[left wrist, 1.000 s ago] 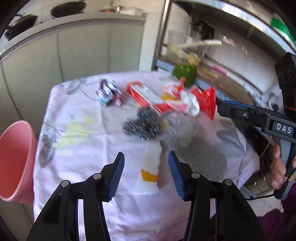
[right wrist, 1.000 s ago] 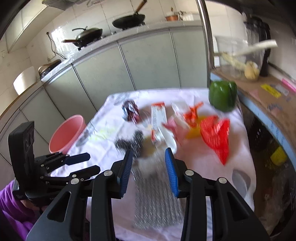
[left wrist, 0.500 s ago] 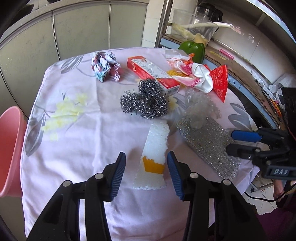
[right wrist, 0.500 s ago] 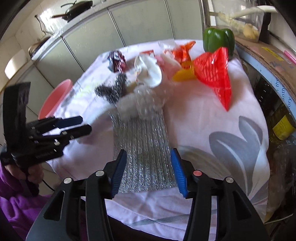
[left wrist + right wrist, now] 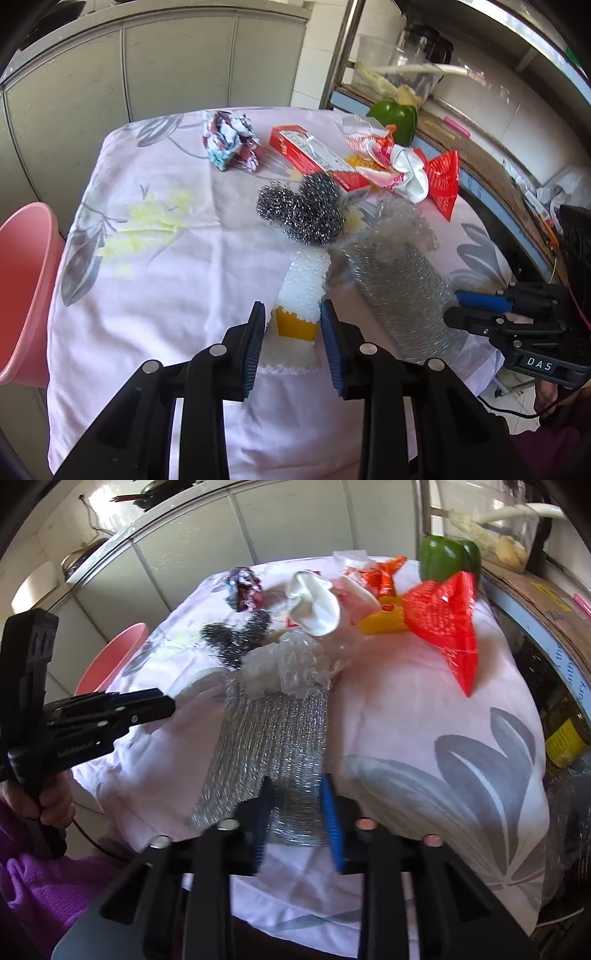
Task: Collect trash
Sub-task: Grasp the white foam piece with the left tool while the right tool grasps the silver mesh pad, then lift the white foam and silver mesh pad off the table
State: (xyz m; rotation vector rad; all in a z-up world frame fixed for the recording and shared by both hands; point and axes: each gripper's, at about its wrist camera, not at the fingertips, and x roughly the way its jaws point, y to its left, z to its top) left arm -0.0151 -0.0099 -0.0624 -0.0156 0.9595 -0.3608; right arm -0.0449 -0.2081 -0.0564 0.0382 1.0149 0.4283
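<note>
left wrist view: your left gripper (image 5: 292, 334) has its jaws closing around the white knobbly scrub sponge with a yellow paper band (image 5: 301, 295), near the front edge of the bench (image 5: 147, 280). pads sit either side of the band, not clearly pressing yet. it looks light and squashy; the banded end is probably the firmest place to pinch. steel wool balls (image 5: 303, 212) touch its far end and may drag along.

right wrist view: your right gripper (image 5: 297, 821) has its jaws closing over the near edge of the flat silver mesh scouring cloth (image 5: 273, 746); the cloth is between them, grip not confirmed. it's limp and floppy, so expect sag. crumpled clear bubble wrap (image 5: 295, 664) rests on its far end and could slide off.
</note>
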